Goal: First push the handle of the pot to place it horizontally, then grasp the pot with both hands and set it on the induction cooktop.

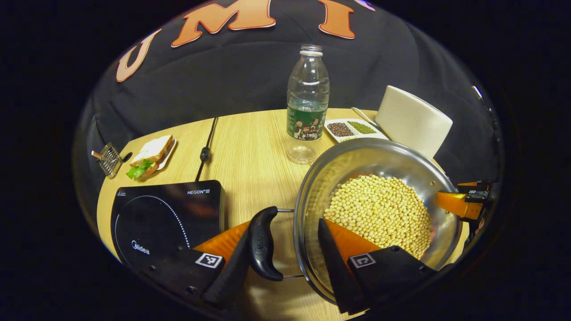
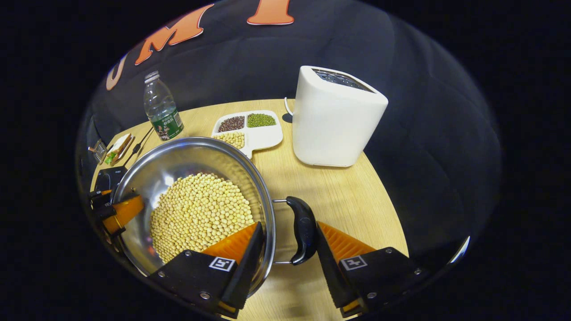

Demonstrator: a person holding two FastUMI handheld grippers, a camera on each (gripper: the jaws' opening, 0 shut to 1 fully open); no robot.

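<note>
Both our grippers straddle the pot's handles.
Left gripper (image 1: 285, 258) and right gripper (image 2: 285, 249) spread around pot (image 1: 379, 178) rim and handle (image 1: 263, 243); contact unclear, beans (image 1: 379, 214) partly hidden.

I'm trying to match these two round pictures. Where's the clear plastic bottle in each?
Left gripper view: the plastic bottle stands top centre, just behind the pot of soybeans.
Right gripper view: the bottle stands upper left, beyond the pot.
Shared landmark: the white divided tray of beans beside it.

Bottle (image 1: 308, 104), sandwich (image 1: 151, 156), bean tray (image 2: 250, 129) (three compartments), possibly a toaster (image 2: 334, 118).
</note>
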